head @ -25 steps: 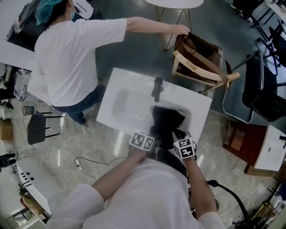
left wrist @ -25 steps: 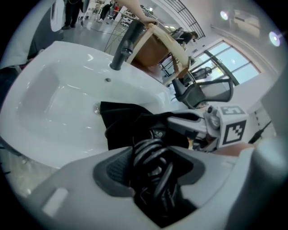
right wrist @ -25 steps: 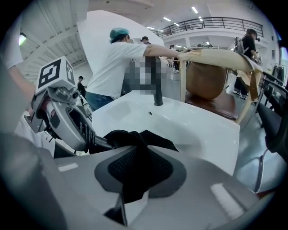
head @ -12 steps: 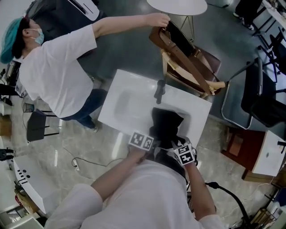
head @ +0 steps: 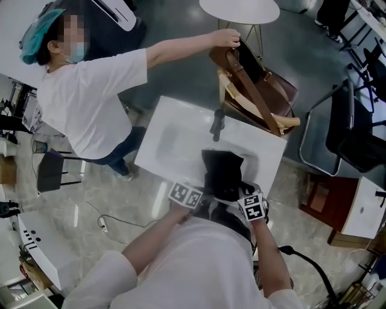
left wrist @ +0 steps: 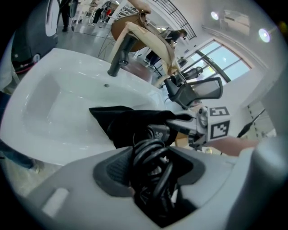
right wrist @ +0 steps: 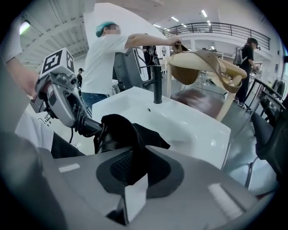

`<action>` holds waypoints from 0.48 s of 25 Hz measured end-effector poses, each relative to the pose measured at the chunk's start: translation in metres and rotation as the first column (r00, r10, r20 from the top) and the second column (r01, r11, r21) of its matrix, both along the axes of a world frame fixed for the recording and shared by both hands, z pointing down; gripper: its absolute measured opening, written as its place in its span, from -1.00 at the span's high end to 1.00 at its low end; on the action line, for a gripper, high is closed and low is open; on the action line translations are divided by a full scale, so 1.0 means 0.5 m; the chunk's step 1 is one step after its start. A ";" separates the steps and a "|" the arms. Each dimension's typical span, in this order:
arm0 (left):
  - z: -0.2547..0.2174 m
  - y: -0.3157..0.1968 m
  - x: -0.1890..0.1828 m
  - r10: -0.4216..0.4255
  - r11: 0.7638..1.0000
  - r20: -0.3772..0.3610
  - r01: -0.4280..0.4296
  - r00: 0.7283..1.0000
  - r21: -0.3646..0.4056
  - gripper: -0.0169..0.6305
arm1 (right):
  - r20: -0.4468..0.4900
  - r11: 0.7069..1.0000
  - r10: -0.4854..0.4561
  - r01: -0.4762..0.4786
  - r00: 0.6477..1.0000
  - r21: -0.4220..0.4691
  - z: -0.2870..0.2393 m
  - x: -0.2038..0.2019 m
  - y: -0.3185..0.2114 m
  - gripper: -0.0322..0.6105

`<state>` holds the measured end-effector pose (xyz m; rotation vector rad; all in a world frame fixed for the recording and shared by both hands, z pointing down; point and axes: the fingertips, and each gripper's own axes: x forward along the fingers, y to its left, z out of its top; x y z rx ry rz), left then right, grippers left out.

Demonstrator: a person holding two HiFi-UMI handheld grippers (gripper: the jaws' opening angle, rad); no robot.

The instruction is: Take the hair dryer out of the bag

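A black cloth bag [head: 222,172] lies at the near edge of a white sink top [head: 175,139]. My left gripper [head: 205,194] is shut on the hair dryer [left wrist: 155,132] by its black coiled cord, which fills the jaws in the left gripper view [left wrist: 150,166]. The dryer's dark body [right wrist: 105,144] sticks out of the bag's mouth [right wrist: 123,128]. My right gripper [head: 239,190] has just been closing. Its jaws [right wrist: 135,170] now pinch the bag's black cloth, beside a white tag. The rest of the dryer is hidden inside the bag [left wrist: 119,121].
A black tap [head: 217,124] stands at the sink's far edge. Behind it a person [head: 90,96] holds a brown handbag [head: 259,84] over a wooden chair. A round white table [head: 238,9] stands farther back. A black chair [head: 356,127] is at the right.
The person behind the sink has lifted the brown handbag up off the chair. My left gripper has drawn slightly back toward me. The right gripper stays at the bag.
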<state>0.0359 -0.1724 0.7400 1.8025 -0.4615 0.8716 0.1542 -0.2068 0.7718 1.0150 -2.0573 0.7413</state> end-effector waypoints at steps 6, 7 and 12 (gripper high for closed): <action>-0.035 0.021 -0.008 0.053 0.998 -0.068 -0.050 0.996 0.038 0.23 | -0.011 1.000 0.028 -0.028 1.000 -0.003 0.005 0.018 -0.002 0.79; -0.043 0.023 -0.010 0.057 0.998 -0.080 -0.053 0.995 0.045 0.23 | -0.011 0.999 0.035 -0.035 0.999 0.001 0.004 0.021 -0.004 0.79; -0.082 0.036 -0.022 0.044 0.996 -0.137 -0.032 0.990 0.084 0.23 | -0.006 0.997 0.075 -0.075 0.997 -0.007 0.001 0.043 0.002 0.79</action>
